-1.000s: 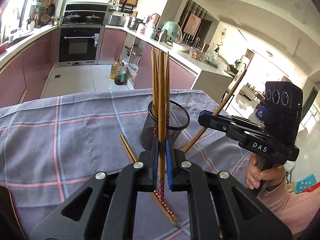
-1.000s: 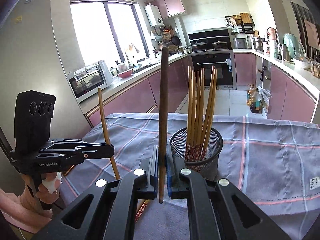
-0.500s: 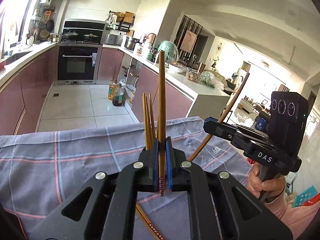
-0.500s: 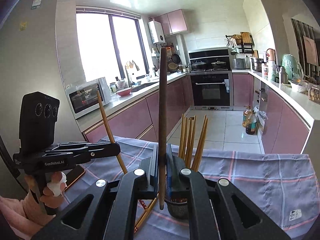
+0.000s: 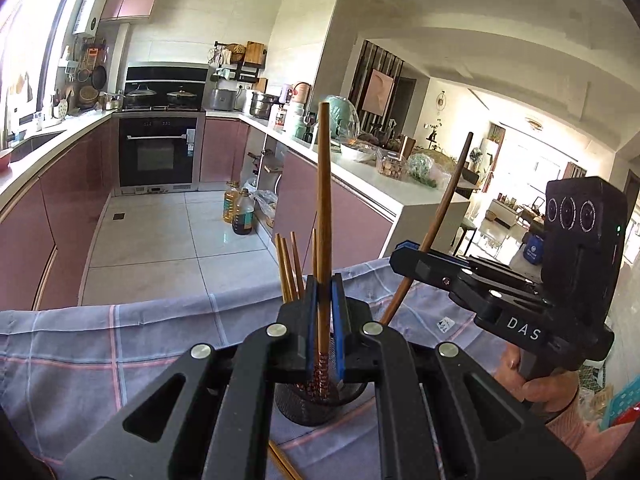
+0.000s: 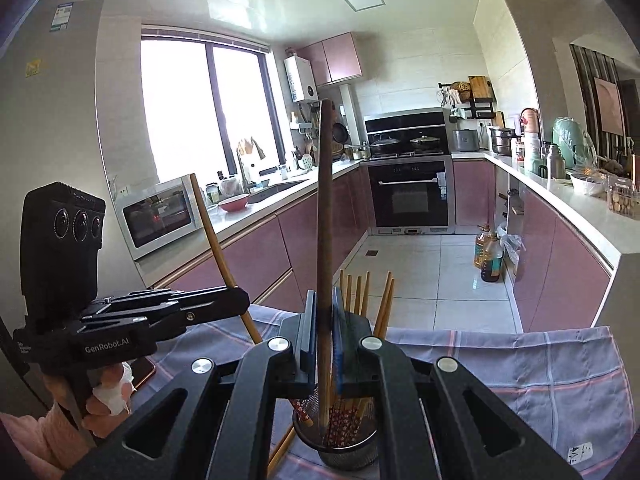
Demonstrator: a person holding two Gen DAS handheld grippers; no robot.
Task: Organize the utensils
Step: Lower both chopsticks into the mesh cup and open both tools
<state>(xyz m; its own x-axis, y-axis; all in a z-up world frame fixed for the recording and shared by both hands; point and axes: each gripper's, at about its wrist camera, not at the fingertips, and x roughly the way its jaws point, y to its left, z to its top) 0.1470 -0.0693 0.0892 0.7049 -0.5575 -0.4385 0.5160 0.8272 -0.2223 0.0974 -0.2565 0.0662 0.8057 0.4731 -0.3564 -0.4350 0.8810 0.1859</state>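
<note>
My left gripper (image 5: 324, 284) is shut on a light brown chopstick (image 5: 323, 200) held upright, its patterned end over the black mesh holder (image 5: 316, 408). Several chopsticks (image 5: 286, 268) stand in that holder. At the right of this view the right gripper (image 5: 397, 257) grips a dark chopstick (image 5: 444, 208) that leans to the right. In the right wrist view my right gripper (image 6: 323, 296) is shut on that dark chopstick (image 6: 325, 220), directly above the holder (image 6: 344, 448). The left gripper (image 6: 240, 300) with its chopstick (image 6: 212, 232) is at the left.
A grey-blue checked cloth (image 5: 120, 352) covers the table, whose far edge drops to the tiled kitchen floor. One loose chopstick (image 5: 284, 464) lies on the cloth in front of the holder, and shows as a loose chopstick (image 6: 280, 448) left of it. A person's hand (image 5: 536, 384) holds each gripper's handle.
Both grippers have risen with their chopsticks still clamped. The holder has slid down in both views and now lies under the chopsticks' lower ends.
</note>
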